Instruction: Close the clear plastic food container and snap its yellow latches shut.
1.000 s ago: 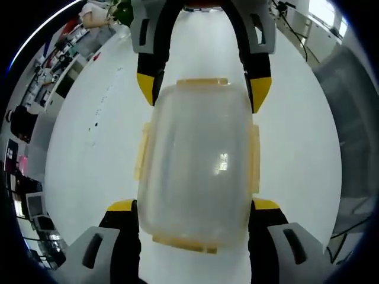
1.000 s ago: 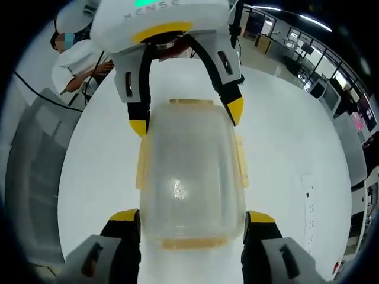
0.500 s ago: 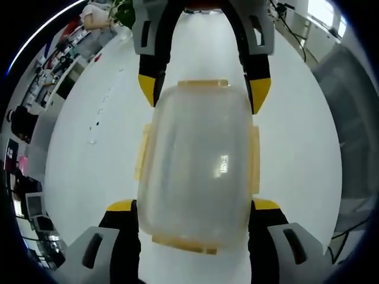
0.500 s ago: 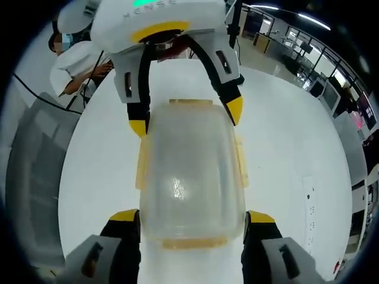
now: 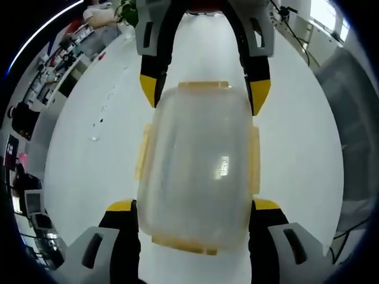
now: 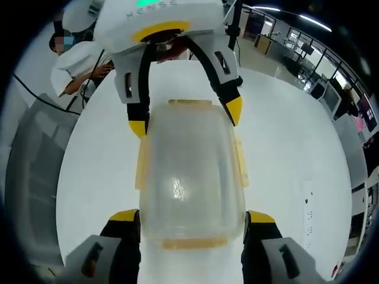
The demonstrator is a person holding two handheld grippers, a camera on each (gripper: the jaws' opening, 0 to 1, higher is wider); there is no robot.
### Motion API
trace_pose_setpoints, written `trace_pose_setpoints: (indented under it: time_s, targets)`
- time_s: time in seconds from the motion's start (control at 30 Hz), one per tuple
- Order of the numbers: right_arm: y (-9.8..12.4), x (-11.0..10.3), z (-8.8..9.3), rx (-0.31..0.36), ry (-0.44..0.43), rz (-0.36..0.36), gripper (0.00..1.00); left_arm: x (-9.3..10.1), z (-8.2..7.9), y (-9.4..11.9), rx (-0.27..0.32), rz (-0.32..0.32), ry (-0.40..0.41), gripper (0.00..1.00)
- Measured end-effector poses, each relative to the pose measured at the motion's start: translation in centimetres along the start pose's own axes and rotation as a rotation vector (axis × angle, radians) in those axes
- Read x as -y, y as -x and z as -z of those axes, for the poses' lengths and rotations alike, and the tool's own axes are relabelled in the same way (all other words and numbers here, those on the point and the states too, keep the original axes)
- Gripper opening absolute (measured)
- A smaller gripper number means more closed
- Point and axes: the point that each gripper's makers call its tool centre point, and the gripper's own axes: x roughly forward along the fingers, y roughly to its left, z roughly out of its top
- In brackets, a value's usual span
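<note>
- Here the clear plastic food container [image 5: 197, 168] lies on a white table [image 5: 296, 136], lid on top, with yellow latches [image 5: 203, 85] at its ends and long sides.
- In the left gripper view, the left gripper [image 5: 192, 206] has its two yellow-tipped jaws standing wide, one at each side of the near end of the container; whether they touch the walls, I cannot tell.
- The right gripper [image 5: 201, 94] comes in from the far side of this view, and its jaws also stand wide, at the two far corners of the container.
- In the right gripper view the same is seen from the other end: the right gripper [image 6: 192, 217] is at the near end and the left gripper [image 6: 186, 118] at the far end.
- The table top is plain and white; near one edge lies a white power strip [image 6: 308, 204].
- Around the table is a large room with desks and monitors [image 5: 35, 213], ceiling lights and a green plant [image 5: 127, 9].
- A person in white clothing [image 6: 80, 65] stands beyond the table.
- On the housing of the left gripper there are grey letters [image 6: 151, 7], but I cannot read them surely.
</note>
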Motion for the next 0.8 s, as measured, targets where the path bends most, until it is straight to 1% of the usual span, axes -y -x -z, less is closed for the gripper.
trace_pose_setpoints:
  time_s: [0.37, 0.8]
  targets:
    - [0.0, 1.7, 0.1, 0.006, -0.002, 0.003, 0.69, -1.6, -0.2, -0.4, 0.007, -0.004, 0.000, 0.73]
    - [-0.1, 2.4, 0.1, 0.019, -0.015, 0.009, 0.69, -2.4, -0.3, -0.8, 0.007, -0.007, -0.012, 0.74]
